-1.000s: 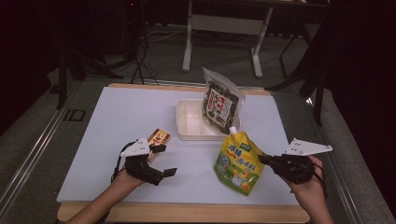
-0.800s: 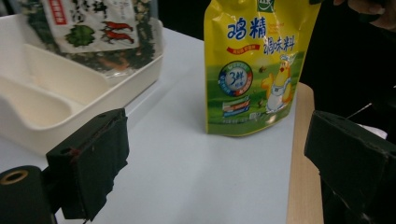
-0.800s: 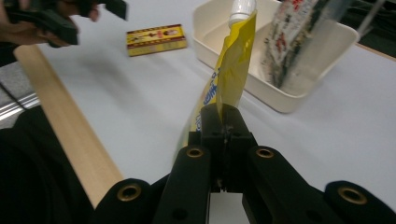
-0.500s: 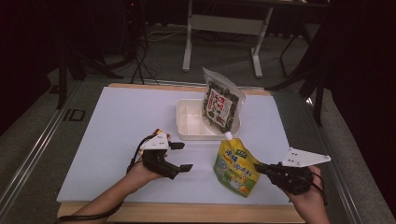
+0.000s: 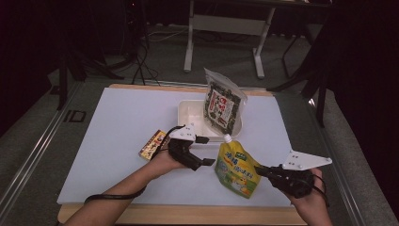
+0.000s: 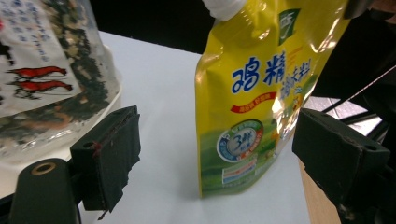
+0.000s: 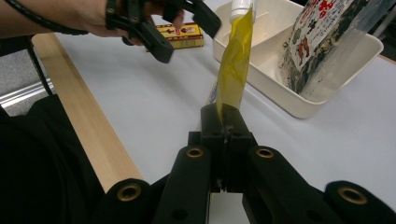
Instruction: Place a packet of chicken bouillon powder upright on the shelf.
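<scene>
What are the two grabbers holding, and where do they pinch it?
The right hand-held gripper pinches the yellow spout pouch by its side edge. The left hand-held gripper holds nothing: its jaws stand open near the pouch.

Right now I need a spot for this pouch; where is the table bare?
Bare: the left half of the table, beyond the small box. Crowded: the middle, where tray, seaweed bag, yellow pouch and left gripper meet.

The pouch point(image 5: 236, 168) was yellow with blue characters, a green base and a white cap. The bag point(image 5: 222, 104) was clear, showing dark flakes. The tray point(image 5: 189, 113) was cream, the table point(image 5: 117, 117) white.
</scene>
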The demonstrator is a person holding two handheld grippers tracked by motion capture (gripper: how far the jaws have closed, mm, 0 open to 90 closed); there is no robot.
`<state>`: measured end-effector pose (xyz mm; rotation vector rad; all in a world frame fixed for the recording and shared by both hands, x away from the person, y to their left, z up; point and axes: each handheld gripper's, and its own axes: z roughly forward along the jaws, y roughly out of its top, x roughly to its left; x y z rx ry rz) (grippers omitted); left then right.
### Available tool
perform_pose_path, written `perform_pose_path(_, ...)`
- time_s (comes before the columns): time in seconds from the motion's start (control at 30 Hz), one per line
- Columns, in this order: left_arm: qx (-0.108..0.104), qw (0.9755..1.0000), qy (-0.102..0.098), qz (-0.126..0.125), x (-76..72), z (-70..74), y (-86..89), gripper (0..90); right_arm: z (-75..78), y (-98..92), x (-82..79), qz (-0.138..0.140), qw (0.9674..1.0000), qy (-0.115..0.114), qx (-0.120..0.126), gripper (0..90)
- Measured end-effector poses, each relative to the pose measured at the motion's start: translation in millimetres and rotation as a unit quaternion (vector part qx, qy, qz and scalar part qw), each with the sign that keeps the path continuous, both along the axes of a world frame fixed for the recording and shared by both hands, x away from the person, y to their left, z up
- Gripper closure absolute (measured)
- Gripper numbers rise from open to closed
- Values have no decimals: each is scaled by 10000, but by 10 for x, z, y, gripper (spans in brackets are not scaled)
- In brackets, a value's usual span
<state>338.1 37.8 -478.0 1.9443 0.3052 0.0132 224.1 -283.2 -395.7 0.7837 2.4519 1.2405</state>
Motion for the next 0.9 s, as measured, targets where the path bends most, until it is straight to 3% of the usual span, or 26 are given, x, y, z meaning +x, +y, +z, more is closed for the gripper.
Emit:
perform_pose_path(0.33, -31, 9994, 123, -314, 204, -33, -255, 224, -2, 3, 3, 67, 10000, 46, 23, 900)
perform_pose_path(0.5, -108, 9981, 124, -590, 262, 16, -317, 360, 8, 19, 7, 122, 9999, 46, 12, 900)
perform_pose_path(0.9, -197, 9963, 167, -822, 282, 51, -342, 630, 8, 35, 26, 127, 9999, 53, 16, 899)
